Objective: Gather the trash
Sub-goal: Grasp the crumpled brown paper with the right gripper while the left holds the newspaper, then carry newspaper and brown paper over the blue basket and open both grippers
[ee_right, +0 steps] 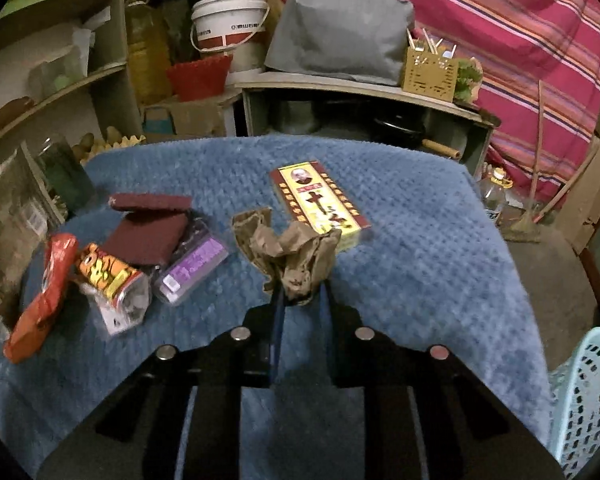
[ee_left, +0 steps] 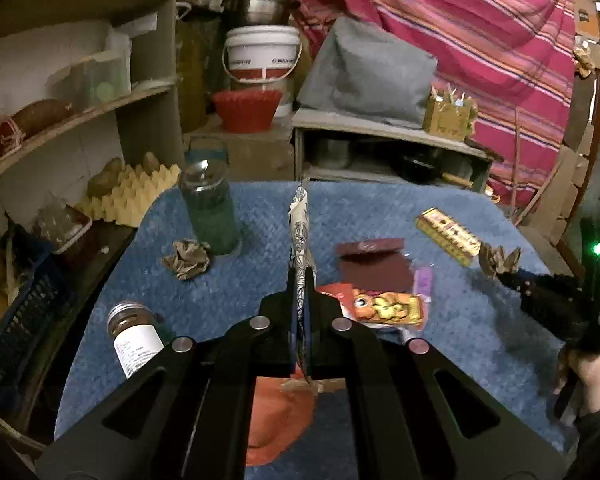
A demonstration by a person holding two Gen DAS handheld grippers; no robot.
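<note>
A person works two handheld grippers over a table draped in a blue textured cloth. The right gripper is clamped on a crumpled wad of brown paper, pinched between its narrowed fingers just in front of a yellow-and-maroon box. The left gripper is fully closed on a flat, patterned wrapper standing on edge between its fingers. Another brown paper ball lies beside a green-tinted glass jar. An orange snack packet, a purple-labelled clear pack and maroon pads sit left of the held wad. A pale blue perforated basket stands off the table's right edge.
</note>
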